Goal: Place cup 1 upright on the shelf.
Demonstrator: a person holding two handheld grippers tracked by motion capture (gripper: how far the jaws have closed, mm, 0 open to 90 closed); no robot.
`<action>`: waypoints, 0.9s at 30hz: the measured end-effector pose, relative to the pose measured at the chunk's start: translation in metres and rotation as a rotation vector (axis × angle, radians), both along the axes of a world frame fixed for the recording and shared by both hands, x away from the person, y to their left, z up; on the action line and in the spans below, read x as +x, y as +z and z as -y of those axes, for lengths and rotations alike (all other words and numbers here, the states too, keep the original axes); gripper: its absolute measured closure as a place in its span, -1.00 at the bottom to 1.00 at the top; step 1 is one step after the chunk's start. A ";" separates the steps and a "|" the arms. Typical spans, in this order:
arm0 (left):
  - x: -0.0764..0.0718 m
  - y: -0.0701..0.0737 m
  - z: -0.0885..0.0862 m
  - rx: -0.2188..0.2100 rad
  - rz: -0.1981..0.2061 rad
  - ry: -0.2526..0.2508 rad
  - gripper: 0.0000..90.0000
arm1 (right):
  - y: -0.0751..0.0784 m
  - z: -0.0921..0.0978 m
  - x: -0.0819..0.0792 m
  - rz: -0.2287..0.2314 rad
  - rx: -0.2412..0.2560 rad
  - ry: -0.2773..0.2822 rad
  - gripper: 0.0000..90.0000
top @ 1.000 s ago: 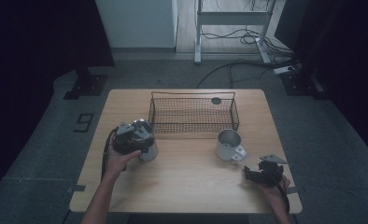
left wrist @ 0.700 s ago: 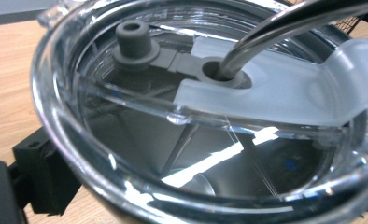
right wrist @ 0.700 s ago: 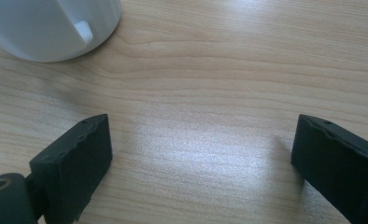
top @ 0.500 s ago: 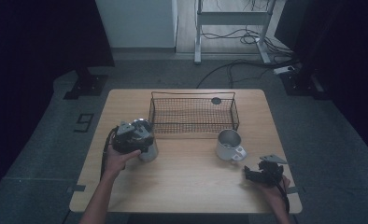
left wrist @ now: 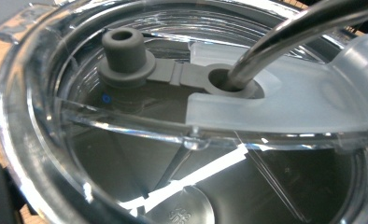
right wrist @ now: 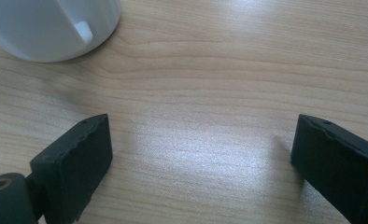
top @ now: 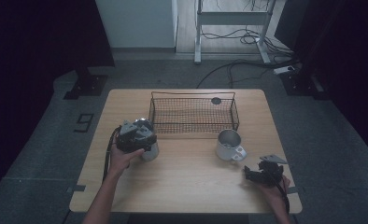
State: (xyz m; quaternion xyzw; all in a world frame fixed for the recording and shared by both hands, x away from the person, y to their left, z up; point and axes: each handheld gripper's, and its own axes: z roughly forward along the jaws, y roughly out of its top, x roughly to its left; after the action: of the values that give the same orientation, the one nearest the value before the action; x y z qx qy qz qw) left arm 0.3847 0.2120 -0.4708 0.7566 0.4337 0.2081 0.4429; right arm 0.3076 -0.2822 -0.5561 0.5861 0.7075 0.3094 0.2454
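Risk: left tool (top: 136,135), grip hidden, could tip the tumbler (top: 149,150) sideways; right tool (right wrist: 201,154) gapes idle near the mug (right wrist: 51,25).

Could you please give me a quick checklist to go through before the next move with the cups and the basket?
1. Right gripper open, nothing between its jaws: ok.
2. White mug upright on the table, apart from the right gripper: ok.
3. Left gripper right over the lidded cup: ok.
4. Left gripper's grip on that cup: cannot tell.
5. Straw seated in the clear lid: ok.
6. Wire basket has room: ok.
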 end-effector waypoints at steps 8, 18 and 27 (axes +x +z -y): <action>-0.001 0.003 -0.001 0.012 -0.004 0.004 -0.93 | 0.000 0.000 0.000 -0.001 -0.001 0.000 -0.89; -0.008 0.026 -0.005 -0.005 0.011 0.001 -0.92 | 0.000 0.000 0.000 0.000 0.001 0.000 -0.88; -0.010 0.043 -0.007 -0.010 0.037 0.004 -0.92 | 0.000 0.000 0.000 0.000 0.000 0.000 -0.88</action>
State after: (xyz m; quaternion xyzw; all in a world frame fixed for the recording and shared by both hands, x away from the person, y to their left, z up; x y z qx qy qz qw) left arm 0.3743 0.2190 -0.4279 0.7494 0.4280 0.2209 0.4543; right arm 0.3075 -0.2822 -0.5561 0.5864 0.7074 0.3093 0.2452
